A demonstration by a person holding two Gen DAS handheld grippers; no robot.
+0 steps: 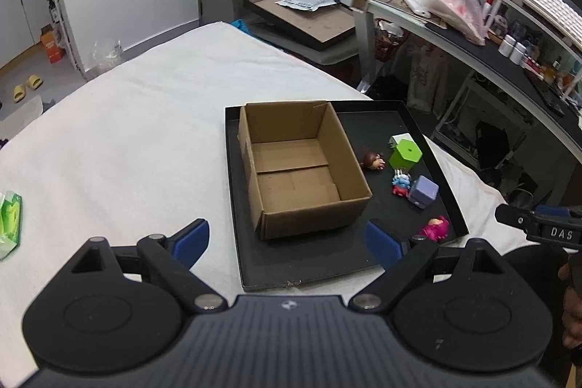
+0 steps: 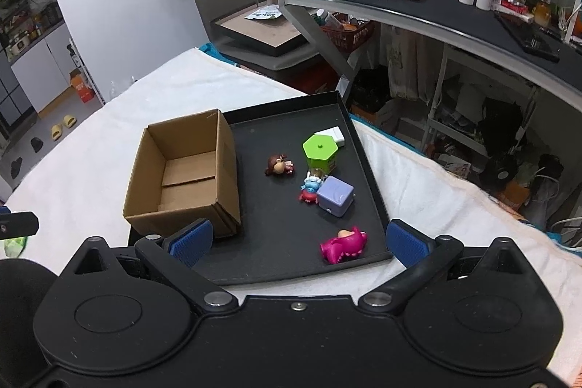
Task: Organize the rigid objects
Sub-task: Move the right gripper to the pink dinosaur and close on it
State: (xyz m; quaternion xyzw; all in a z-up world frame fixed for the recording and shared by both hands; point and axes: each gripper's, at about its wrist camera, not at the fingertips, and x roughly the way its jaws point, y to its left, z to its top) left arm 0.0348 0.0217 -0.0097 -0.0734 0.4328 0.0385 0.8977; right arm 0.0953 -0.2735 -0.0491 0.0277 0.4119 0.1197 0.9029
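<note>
Cardboard box (image 2: 183,177) sits bare inside on the black tray (image 2: 371,184).
Toys (image 2: 329,195) fill the tray's right side, ahead of both gaping, unladen grippers (image 1: 287,240) (image 2: 298,242).

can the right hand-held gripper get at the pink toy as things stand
Probably yes. The right hand-held gripper is open and the pink toy lies just ahead between its fingers, near the tray's front edge, apart from the purple cube, with nothing over it.

White letters "DAS" on the right gripper (image 1: 538,228), black body.
</note>
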